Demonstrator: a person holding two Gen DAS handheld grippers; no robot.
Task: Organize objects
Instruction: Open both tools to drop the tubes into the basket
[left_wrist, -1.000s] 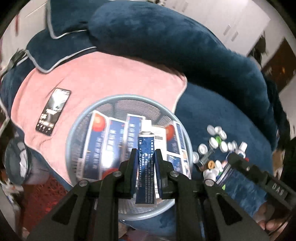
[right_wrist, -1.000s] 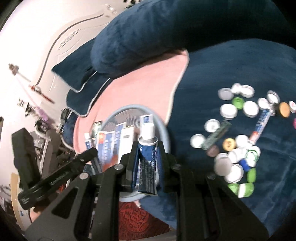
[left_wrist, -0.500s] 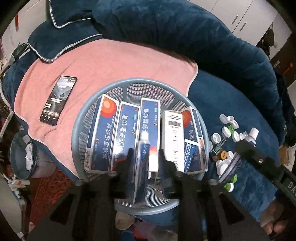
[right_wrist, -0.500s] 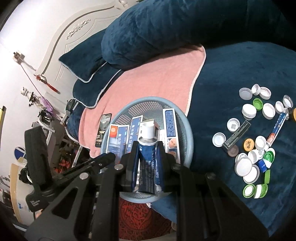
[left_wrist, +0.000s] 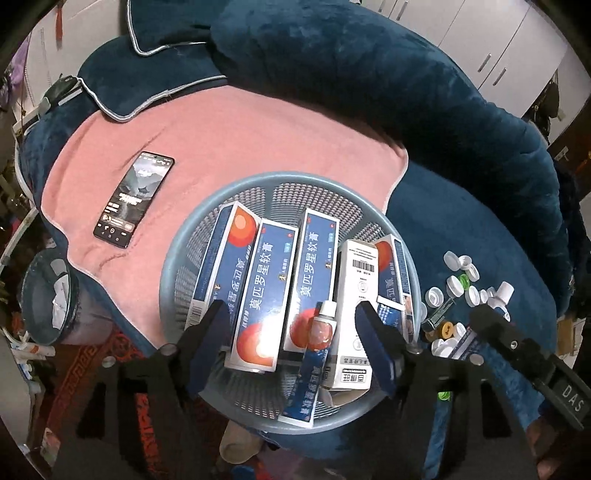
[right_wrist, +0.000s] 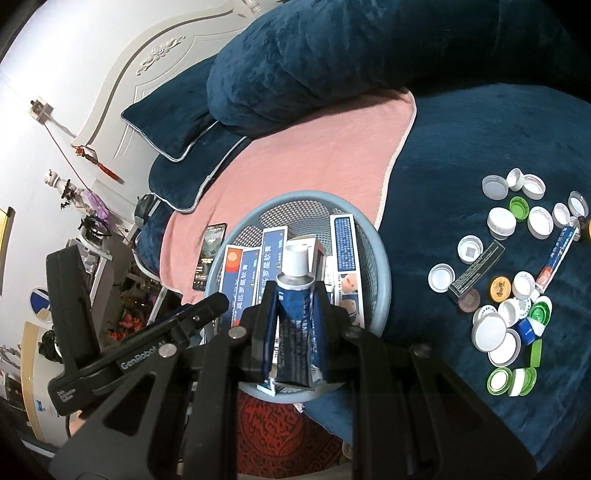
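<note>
The boxes (left_wrist: 264, 299) in the basket (left_wrist: 192, 243) were blue card cartons with an orange-red disc at one end and white Chinese characters down the face; one read 莫匹罗星软膏. A white carton (left_wrist: 356, 314) among them showed a barcode near its top. The left gripper's body bore the words "GenRobot AI" in the right wrist view, and the right gripper's body carried the letters "DAS" in the left wrist view.

The basket was round, grey-blue plastic with a perforated mesh wall and a smooth rim. It sat on a plush dark blue blanket (right_wrist: 480, 147), partly over a pink towel (left_wrist: 240, 140) of soft nap, on which a black phone (left_wrist: 135, 199) lay flat with its screen lit. Round bottle caps (right_wrist: 502, 221), mostly white with some green and one yellow, were scattered on the blanket to the right, with a second small tube (right_wrist: 557, 258) among them.

The left gripper (left_wrist: 291, 332) hung over the basket with its blue-padded fingers spread wide, touching nothing. A tube (left_wrist: 314, 354) with a white cap lay loose on the boxes between those fingers. The right gripper (right_wrist: 295, 321) was clamped on another blue tube (right_wrist: 295, 325), white ribbed cap upward, above the basket's near edge.
</note>
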